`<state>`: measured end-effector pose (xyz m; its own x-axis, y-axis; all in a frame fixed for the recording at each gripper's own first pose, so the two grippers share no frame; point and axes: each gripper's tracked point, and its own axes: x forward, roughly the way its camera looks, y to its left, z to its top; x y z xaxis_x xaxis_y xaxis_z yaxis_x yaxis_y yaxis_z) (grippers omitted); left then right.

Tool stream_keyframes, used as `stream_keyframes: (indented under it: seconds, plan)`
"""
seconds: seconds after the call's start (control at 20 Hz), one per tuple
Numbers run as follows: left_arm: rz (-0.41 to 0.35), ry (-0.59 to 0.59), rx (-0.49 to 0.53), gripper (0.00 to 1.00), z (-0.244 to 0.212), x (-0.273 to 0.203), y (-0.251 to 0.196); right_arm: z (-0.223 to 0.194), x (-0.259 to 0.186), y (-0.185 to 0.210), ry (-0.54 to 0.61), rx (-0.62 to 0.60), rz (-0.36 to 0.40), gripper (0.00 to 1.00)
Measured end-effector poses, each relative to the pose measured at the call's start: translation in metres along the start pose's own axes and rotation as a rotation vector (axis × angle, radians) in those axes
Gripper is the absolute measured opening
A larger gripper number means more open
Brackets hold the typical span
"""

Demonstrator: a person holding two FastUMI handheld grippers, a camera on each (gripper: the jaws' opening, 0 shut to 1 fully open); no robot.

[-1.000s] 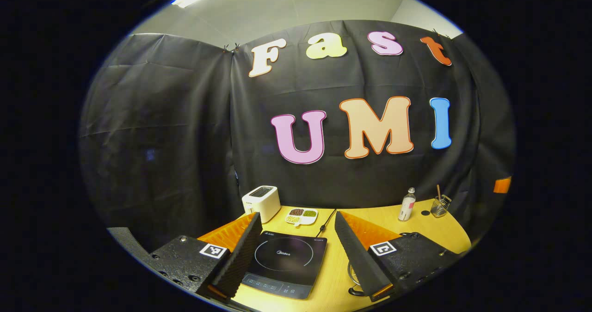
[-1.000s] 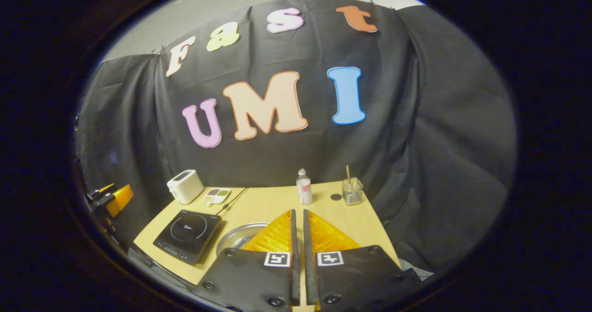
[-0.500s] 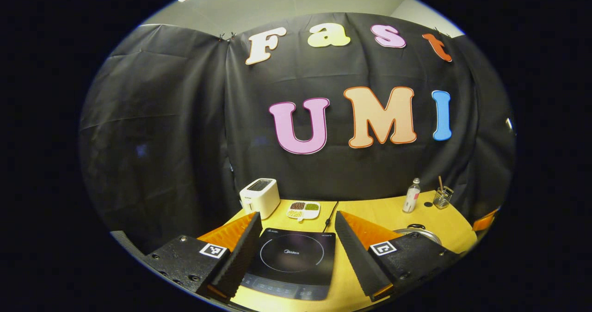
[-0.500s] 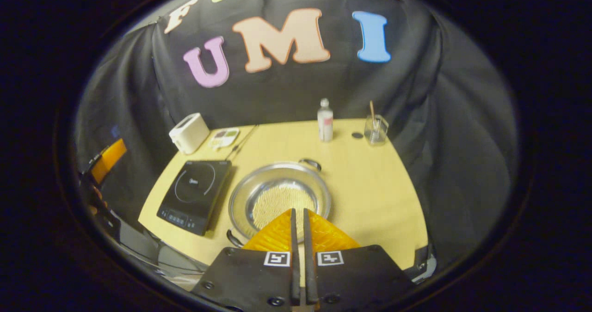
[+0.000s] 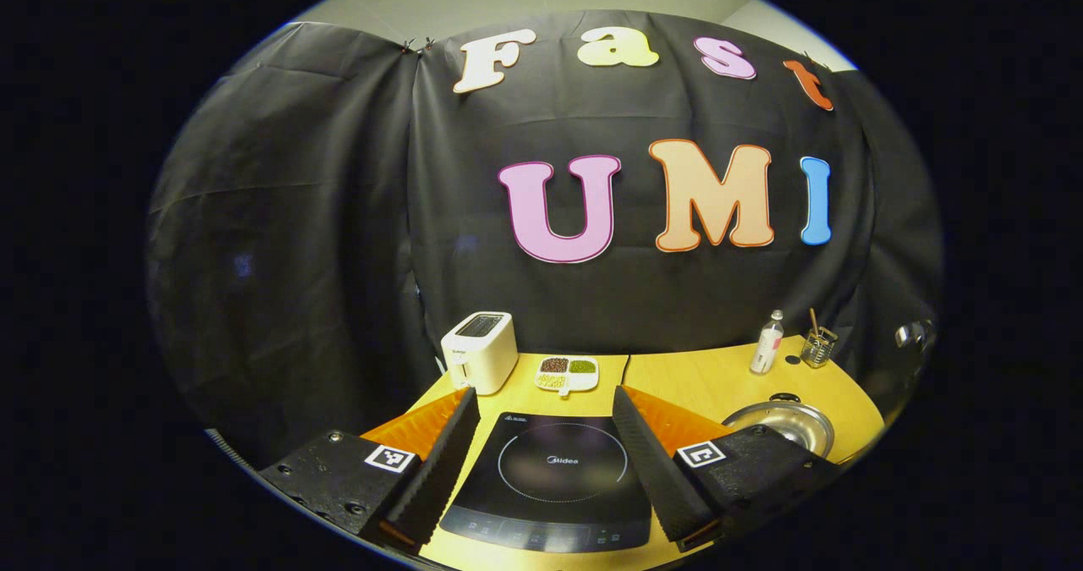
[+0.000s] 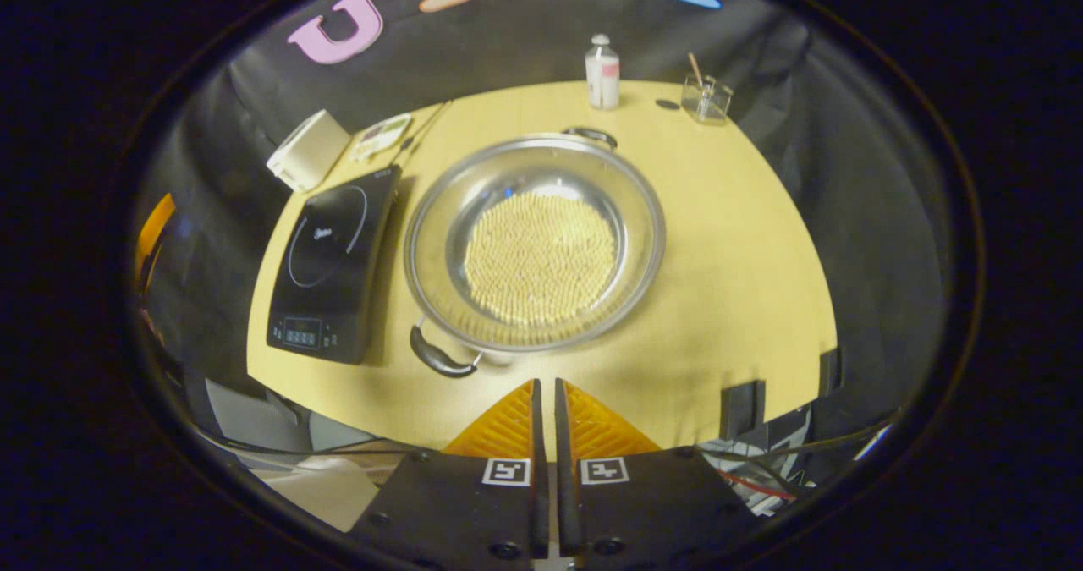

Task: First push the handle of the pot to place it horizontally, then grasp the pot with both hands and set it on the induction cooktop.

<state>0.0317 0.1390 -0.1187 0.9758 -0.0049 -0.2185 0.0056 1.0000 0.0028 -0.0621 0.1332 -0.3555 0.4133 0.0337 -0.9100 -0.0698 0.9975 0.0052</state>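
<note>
A wide steel pot point(image 6: 535, 243) stands in the middle of the yellow table point(image 6: 728, 266), its bottom patterned with pale dots. One black handle point(image 6: 440, 359) points toward the near left and the other handle point(image 6: 590, 135) sits at the far rim. The black induction cooktop point(image 6: 332, 266) lies just left of the pot. My right gripper point(image 6: 546, 385) hovers above the table's near edge, shut with nothing between its fingers. In the left gripper view my left gripper point(image 5: 546, 406) stands open over the cooktop point(image 5: 554, 478), and the pot point(image 5: 783, 423) shows to the right.
A white toaster point(image 6: 306, 150) and a small divided dish point(image 6: 382, 135) stand behind the cooktop, whose cord runs toward the wall. A bottle point(image 6: 602, 72) and a glass holding a stick point(image 6: 704, 97) stand at the table's far edge. Cables hang below the near edge.
My right gripper has risen and tipped down, so the pot now lies in full view below it. My left gripper has edged toward the cooktop, and more of the pot shows at its right.
</note>
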Motion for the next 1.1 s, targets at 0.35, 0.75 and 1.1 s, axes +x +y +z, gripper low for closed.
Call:
stream_keyframes:
  seconds: [0.35,0.75,1.1]
  plan:
    - [-0.004,0.033,-0.006,1.00,-0.023,-0.001,0.039,-0.021,0.042,0.031,0.133,0.063,0.013,0.07]
    - [-0.013,0.051,-0.062,1.00,-0.041,-0.011,0.060,-0.006,0.074,0.044,0.148,0.062,-0.032,0.07]
    - [-0.010,0.020,-0.048,0.96,-0.033,-0.010,0.069,0.001,0.080,0.075,0.154,0.057,-0.009,0.05]
